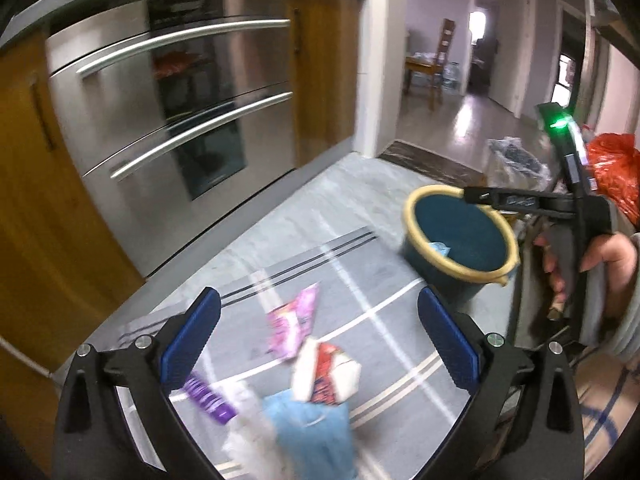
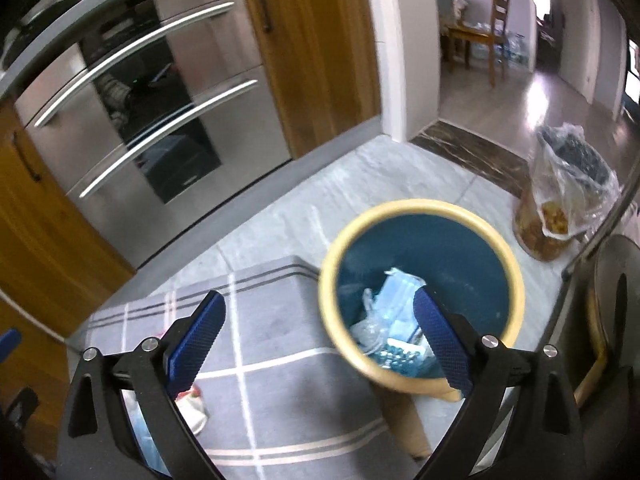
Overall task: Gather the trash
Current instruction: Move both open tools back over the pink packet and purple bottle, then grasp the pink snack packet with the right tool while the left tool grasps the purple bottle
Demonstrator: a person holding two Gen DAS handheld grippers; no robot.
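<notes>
**Both grippers empty over the mat**

My left hand-held gripper point(image 1: 318, 336) hangs spread wide above wrappers point(image 1: 294, 326) on the grey mat point(image 1: 400, 320); my right hand-held gripper point(image 2: 318, 332) gapes empty beside the bin point(image 2: 424, 208), trash point(image 2: 394, 320) inside

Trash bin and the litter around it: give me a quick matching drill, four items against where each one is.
Items:
1. blue face mask
2. pink wrapper
3. clear plastic bag
4. trash bin

Places:
A. on the checked grey mat
B. on the tiled floor, at the mat's corner
C. inside the bin
D. on the floor beyond the bin, near the doorway

Pairs: 1-C, 2-A, 3-D, 4-B
</notes>
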